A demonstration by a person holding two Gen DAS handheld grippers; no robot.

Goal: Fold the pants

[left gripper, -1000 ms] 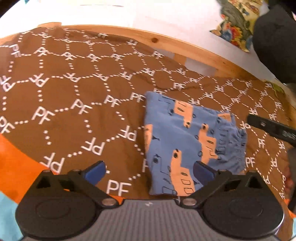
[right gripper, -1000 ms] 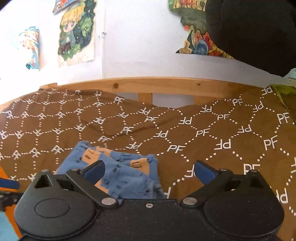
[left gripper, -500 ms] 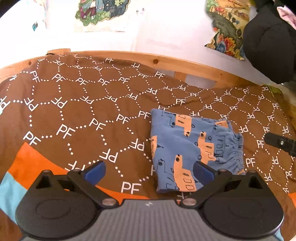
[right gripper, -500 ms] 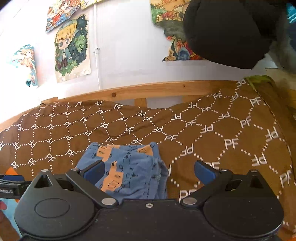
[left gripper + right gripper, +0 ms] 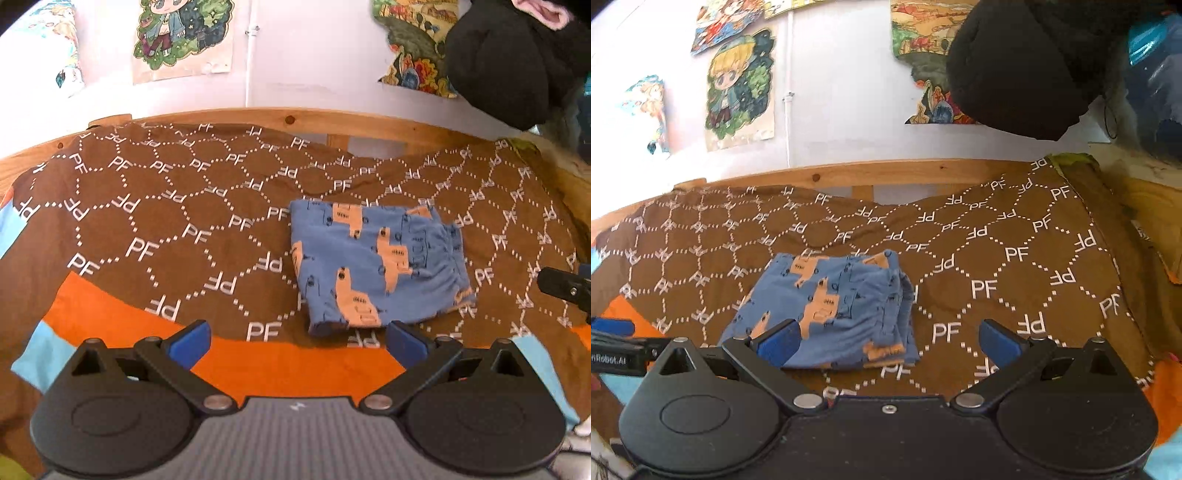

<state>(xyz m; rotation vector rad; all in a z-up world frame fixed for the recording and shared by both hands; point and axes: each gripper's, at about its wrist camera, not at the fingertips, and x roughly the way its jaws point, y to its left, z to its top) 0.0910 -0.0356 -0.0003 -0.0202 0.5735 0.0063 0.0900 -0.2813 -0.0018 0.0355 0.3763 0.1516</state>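
The pants (image 5: 373,264) are blue with orange shapes and lie folded into a small square on the brown patterned blanket (image 5: 177,221). They also show in the right wrist view (image 5: 831,306). My left gripper (image 5: 297,341) is open and empty, held back from the near edge of the pants. My right gripper (image 5: 886,339) is open and empty, just short of the pants' near right corner. The left gripper's tip shows at the left edge of the right wrist view (image 5: 613,345). The right gripper's tip shows at the right edge of the left wrist view (image 5: 565,288).
A wooden bed rail (image 5: 332,123) runs along the far side of the blanket, with a white wall and posters (image 5: 742,88) behind. A black plush shape (image 5: 1023,66) hangs at the upper right. The blanket has orange (image 5: 288,365) and light blue bands near me.
Both grippers have drawn back and risen away from the folded pants, so more blanket and wall show. The pants have stayed in place.
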